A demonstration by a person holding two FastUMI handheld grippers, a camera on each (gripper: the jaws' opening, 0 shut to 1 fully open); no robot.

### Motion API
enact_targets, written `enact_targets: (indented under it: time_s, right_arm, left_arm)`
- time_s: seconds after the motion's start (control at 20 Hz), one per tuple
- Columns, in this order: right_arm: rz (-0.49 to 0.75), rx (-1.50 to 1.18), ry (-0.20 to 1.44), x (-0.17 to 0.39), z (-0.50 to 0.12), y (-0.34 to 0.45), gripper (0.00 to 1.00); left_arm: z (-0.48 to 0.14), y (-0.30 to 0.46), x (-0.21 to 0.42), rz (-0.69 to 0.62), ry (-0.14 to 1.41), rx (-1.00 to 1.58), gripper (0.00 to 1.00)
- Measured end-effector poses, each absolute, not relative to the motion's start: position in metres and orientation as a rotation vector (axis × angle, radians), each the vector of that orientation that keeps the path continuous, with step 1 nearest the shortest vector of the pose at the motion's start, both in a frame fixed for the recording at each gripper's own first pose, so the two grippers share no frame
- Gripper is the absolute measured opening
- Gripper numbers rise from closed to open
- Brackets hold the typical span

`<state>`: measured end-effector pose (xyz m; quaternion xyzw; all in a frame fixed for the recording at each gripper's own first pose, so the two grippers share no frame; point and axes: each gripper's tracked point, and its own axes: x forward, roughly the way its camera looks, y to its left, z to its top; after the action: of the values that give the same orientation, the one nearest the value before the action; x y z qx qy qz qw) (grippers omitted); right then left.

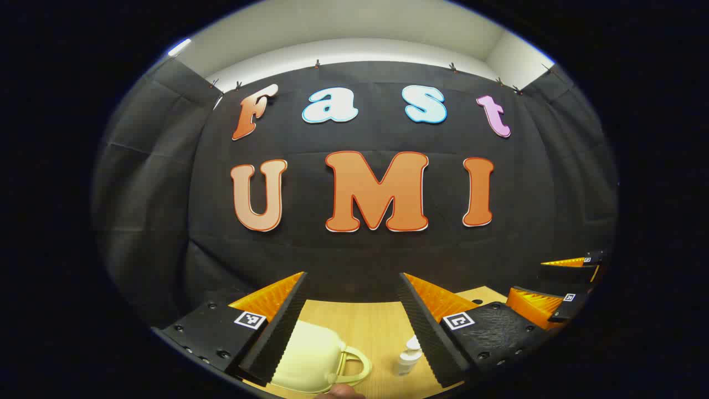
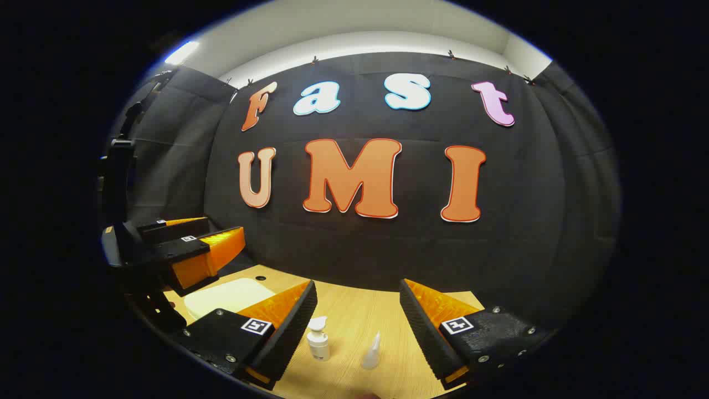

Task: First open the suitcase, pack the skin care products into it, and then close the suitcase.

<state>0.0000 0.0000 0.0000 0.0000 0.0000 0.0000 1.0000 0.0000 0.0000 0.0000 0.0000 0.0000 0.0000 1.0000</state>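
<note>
Your wooden table [image 2: 354,316] runs along the foot of the booth's black wall, and everything for the job sits on it. The biggest item is the pale yellow suitcase [image 1: 307,354], closed, lying on the table with its loop handle [image 1: 354,363] pointing toward the bottles; in the left gripper view it sits low between your left fingers, partly behind the left-hand one, and in the right gripper view its pale top [image 2: 227,296] shows to the left, under your other tool. Your left gripper [image 1: 352,327] hangs above the table with its jaws spread wide and nothing between them; in the right gripper view you see it from the side, up off the table, above the suitcase [image 2: 183,255]. Your right gripper [image 2: 357,327] is likewise spread wide and holds nothing, and its orange-and-black fingers appear at the right edge of the left gripper view [image 1: 559,293]. Smallest are the skin care products: a white pump bottle [image 2: 318,341] standing upright just beside your right gripper's left-hand finger, and a slim white nozzle-tipped bottle [image 2: 371,352] near it, both apart from the suitcase.
</note>
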Motion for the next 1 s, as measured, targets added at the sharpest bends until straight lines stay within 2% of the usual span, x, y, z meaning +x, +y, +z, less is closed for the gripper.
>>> enact_targets:
  time_s: [0.2, 1.0]
  right_arm:
    - [0.018, 0.004, 0.008, -0.001, -0.005, 0.0, 0.96]
    - [0.07, 0.02, 0.01, 0.004, -0.011, -0.021, 0.96]
  left_arm:
    - [0.0, -0.002, 0.002, 0.04, -0.014, -0.024, 1.0]
    - [-0.012, 0.011, 0.0, 0.025, 0.039, 0.102, 1.0]
